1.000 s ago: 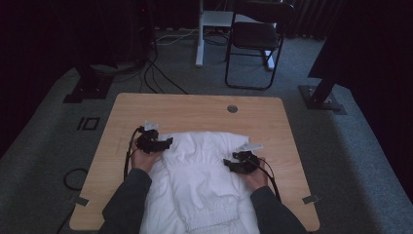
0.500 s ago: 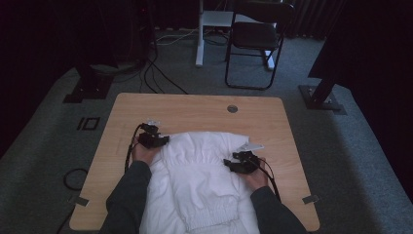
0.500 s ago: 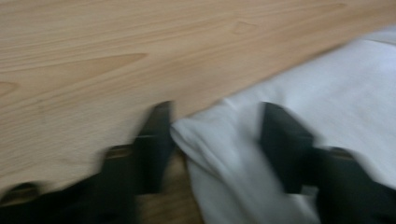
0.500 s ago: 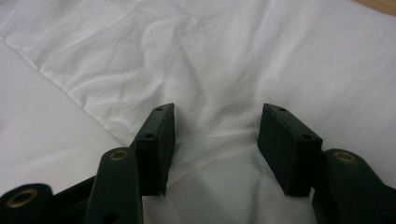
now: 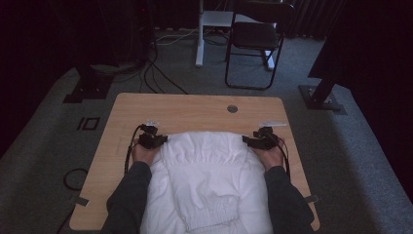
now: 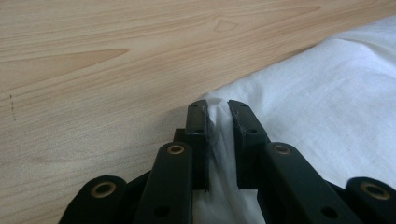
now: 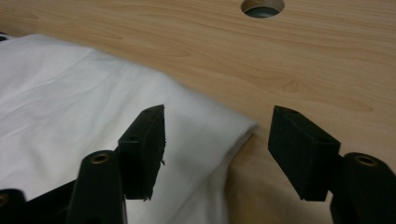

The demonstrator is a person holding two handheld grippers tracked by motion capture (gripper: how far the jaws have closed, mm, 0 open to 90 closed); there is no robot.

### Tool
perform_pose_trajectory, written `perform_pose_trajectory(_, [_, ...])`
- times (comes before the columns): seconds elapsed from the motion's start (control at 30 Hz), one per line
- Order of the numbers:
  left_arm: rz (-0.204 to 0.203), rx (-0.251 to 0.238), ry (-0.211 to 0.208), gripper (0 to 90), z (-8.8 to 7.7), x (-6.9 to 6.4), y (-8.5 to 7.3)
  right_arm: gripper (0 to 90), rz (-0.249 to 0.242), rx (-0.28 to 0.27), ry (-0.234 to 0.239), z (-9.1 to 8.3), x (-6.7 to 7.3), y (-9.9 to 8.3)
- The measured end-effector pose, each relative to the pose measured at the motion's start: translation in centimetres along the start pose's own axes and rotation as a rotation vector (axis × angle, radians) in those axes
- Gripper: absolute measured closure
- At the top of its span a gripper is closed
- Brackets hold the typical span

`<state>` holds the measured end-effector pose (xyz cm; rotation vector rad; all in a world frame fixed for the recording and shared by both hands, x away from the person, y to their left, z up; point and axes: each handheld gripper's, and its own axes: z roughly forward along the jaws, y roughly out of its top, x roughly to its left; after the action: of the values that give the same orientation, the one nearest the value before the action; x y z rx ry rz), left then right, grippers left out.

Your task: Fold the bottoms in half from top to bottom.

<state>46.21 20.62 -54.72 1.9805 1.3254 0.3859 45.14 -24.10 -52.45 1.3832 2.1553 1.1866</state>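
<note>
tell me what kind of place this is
Probably a lab or studio set up for recording: a bare wooden table on grey carpet, loose cables on the floor, a folding chair and dark curtains behind.

A black chair (image 5: 253,39) stands beyond the wooden table (image 5: 195,109).

The pale rectangular wooden table (image 5: 195,109) has a smooth, matt top with light brown grain lines running along it and a round hole edged in grey. The white cloth garment (image 5: 209,180) looks like a fine, soft weave, matt, puckered into tight gathers at its 2 elasticated bands and smooth elsewhere. The left gripper (image 6: 217,111) and the right gripper (image 7: 217,128) have matt black plastic jaws with brass-coloured shiny rivets. The grey floor carpet (image 5: 350,146) looks rough and dull.
</note>
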Motion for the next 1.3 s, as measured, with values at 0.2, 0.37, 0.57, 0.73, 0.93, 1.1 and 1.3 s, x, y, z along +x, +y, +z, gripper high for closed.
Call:
perform_pose_trajectory(0.2, [0.001, -0.004, 0.002, 79.2, 0.1, -0.1, 0.0, 28.7, -0.021, 0.076, 0.001, 3.1, -0.2, 0.7])
perform_pose_trajectory(0.37, [0.004, -0.003, 0.001, 79.3, 0.0, -0.1, 0.0, 29.9, -0.033, 0.129, -0.014, 4.3, 0.0, 0.3])
perform_pose_trajectory(0.57, [0.005, 0.002, 0.012, 79.6, 0.0, -0.2, 0.1, 51.1, -0.045, 0.133, 0.022, 4.2, 0.3, -0.2])
perform_pose_trajectory(0.73, [0.005, 0.005, 0.007, 82.0, 0.0, -0.3, 0.1, 78.5, -0.019, 0.172, 0.043, 3.9, 0.1, 0.0])
perform_pose_trajectory(0.93, [-0.005, -0.029, 0.001, 86.0, -1.1, 0.2, 0.6, 86.2, -0.009, 0.133, 0.047, 3.1, -0.7, 0.3])
perform_pose_trajectory(1.1, [-0.052, -0.116, -0.036, 86.2, -3.3, 0.8, 2.7, 86.2, -0.051, 0.070, 0.038, 1.7, -0.4, 2.3])
perform_pose_trajectory(1.3, [-0.048, -0.208, -0.059, 86.2, -5.3, 0.7, 5.5, 86.1, -0.044, -0.018, 0.013, 0.0, -0.5, 4.6])
